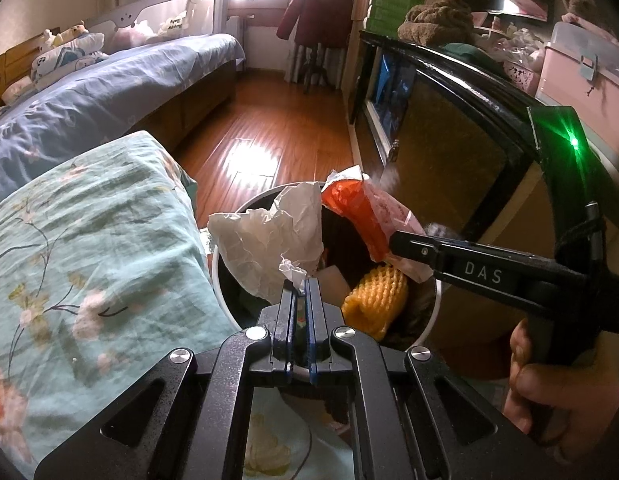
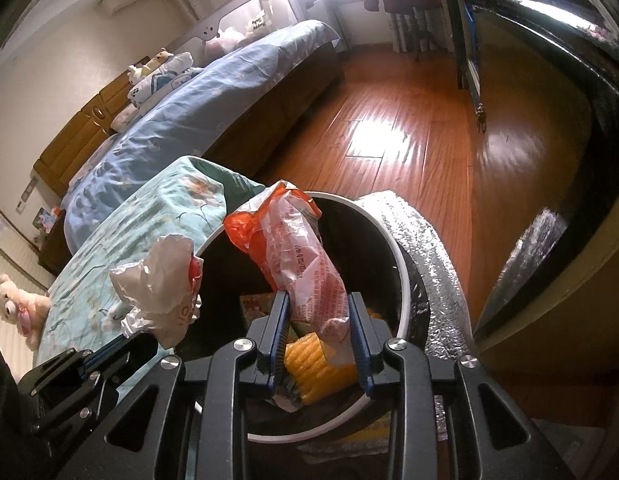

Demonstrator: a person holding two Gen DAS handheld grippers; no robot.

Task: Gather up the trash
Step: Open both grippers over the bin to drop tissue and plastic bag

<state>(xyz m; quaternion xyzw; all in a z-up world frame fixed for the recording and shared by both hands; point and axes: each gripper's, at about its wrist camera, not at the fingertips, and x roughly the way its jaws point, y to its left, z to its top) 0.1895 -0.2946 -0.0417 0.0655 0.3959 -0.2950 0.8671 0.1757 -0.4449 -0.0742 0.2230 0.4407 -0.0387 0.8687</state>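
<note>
Left gripper (image 1: 300,286): lowest and closest in the left wrist view, its two blue-edged jaws squeezed tight on the crumpled white paper (image 1: 269,242).
White paper: sticks up from the jaws in the middle of the frame, over the left side of the bin's rim.
Right gripper (image 2: 319,320): low in the middle of the right wrist view, its jaws partly apart with the orange and clear wrapper (image 2: 293,256) between them. The wrapper touches both blue pads, but I cannot tell how hard they press.
Wrapper: stands up out of the jaws and leans to the upper left, above the bin's mouth.
Trash bin (image 2: 401,264): round, dark inside, with a white rim, in the lower middle of both views.
Yellow foam net (image 1: 375,300): lies inside the bin, at lower right of its opening in the left wrist view.
Hand (image 1: 549,392): at lower right of the left wrist view, wrapped round the right gripper's black handle.
Green flowery cloth (image 1: 89,260): fills the left side, touching the bin.
Bed (image 1: 109,92): blue cover, upper left.
Wood floor (image 1: 269,136): shiny, behind the bin.
Silver padded sheet (image 2: 421,232): just right of the bin.
</note>
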